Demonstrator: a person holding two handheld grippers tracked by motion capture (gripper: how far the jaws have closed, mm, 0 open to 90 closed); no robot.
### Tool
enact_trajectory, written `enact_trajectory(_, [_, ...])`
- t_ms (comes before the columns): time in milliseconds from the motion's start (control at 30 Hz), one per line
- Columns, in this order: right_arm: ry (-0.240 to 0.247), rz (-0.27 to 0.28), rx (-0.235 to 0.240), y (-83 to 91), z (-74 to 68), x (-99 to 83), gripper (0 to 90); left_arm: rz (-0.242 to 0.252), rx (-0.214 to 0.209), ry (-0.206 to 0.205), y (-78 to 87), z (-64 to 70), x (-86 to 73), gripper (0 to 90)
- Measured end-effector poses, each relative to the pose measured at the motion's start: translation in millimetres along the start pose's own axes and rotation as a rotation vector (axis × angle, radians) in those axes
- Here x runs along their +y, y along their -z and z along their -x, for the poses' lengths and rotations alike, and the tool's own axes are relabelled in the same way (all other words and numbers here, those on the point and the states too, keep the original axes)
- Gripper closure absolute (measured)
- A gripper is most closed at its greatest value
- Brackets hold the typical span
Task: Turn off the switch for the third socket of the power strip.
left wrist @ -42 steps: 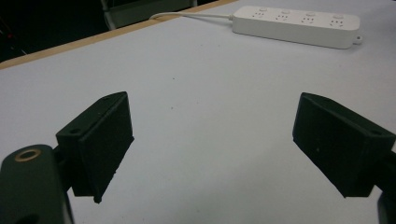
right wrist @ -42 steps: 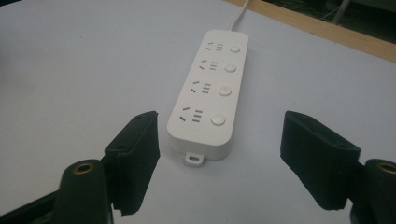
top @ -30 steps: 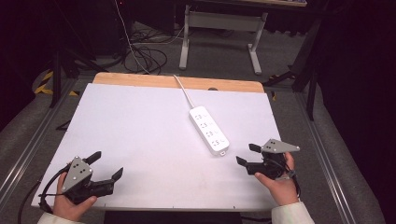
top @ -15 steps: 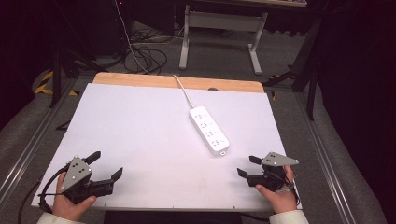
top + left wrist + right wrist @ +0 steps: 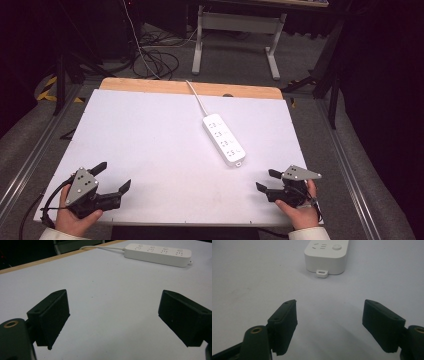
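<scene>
1. The white table carries both hands at its near edge, well apart: the left hand at the near left corner, the right hand at the near right corner.
2. The left gripper has its jaws spread wide and holds nothing.
3. The right gripper is also wide open and empty.
4. The white power strip lies flat near the right gripper, its cord running over the far edge.

Table top: you work on a smooth, matt white sheet with a bare wood strip at its far edge.
Power strip: smooth white plastic, slight sheen.
Your 2 grippers' pads: matt black, rubbery.
</scene>
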State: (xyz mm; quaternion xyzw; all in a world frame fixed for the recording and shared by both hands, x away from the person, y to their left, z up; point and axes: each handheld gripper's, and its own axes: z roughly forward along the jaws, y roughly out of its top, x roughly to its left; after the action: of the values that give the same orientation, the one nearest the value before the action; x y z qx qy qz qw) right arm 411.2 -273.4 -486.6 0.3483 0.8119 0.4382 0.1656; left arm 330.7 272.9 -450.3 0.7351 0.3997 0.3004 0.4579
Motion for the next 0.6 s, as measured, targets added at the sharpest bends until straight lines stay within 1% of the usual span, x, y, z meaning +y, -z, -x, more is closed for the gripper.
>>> enact_trajectory(67, [0.007, 0.0, -0.002, -0.2, -0.7, 0.1, 28.5, 0.0, 0.0, 0.007, -0.3, 0.1, -0.2, 10.5])
enact_trajectory(200, [0.026, 0.007, -0.008, -0.1, -2.0, 1.3, 29.2, -0.009, 0.002, 0.005, -1.3, -0.8, -0.4, 10.5])
enact_trajectory(233, [0.025, 0.008, -0.007, -0.3, -2.1, 1.4, 29.1, -0.009, -0.002, 0.015, -1.8, -0.8, -0.6, 10.6])
enact_trajectory(300, [0.02, 0.004, 0.0, -1.4, -2.3, 0.9, 29.2, -0.013, -0.003, 0.021, -2.1, -2.8, -1.0, 10.8])
enact_trajectory(433, [0.018, -0.002, 0.0, -2.4, -2.2, 0.6, 29.7, -0.01, -0.012, 0.054, -1.7, -6.9, -1.9, 11.2])
enact_trajectory(467, [0.021, -0.001, -0.005, -2.3, -2.0, 0.5, 29.8, -0.011, -0.007, 0.051, -1.7, -7.9, -2.0, 11.4])
enact_trajectory(500, [0.021, -0.001, -0.005, -2.3, -2.0, 0.5, 29.8, -0.008, -0.006, 0.059, -2.3, -7.9, -2.4, 11.4])
enact_trajectory(567, [0.024, 0.0, -0.012, -1.9, -1.6, 0.6, 29.8, -0.013, -0.003, 0.055, -2.8, -8.4, -2.7, 11.5])
enact_trajectory(600, [0.031, 0.001, -0.025, -1.4, -1.6, 0.5, 29.8, -0.015, -0.003, 0.052, -3.0, -8.3, -2.7, 11.6])
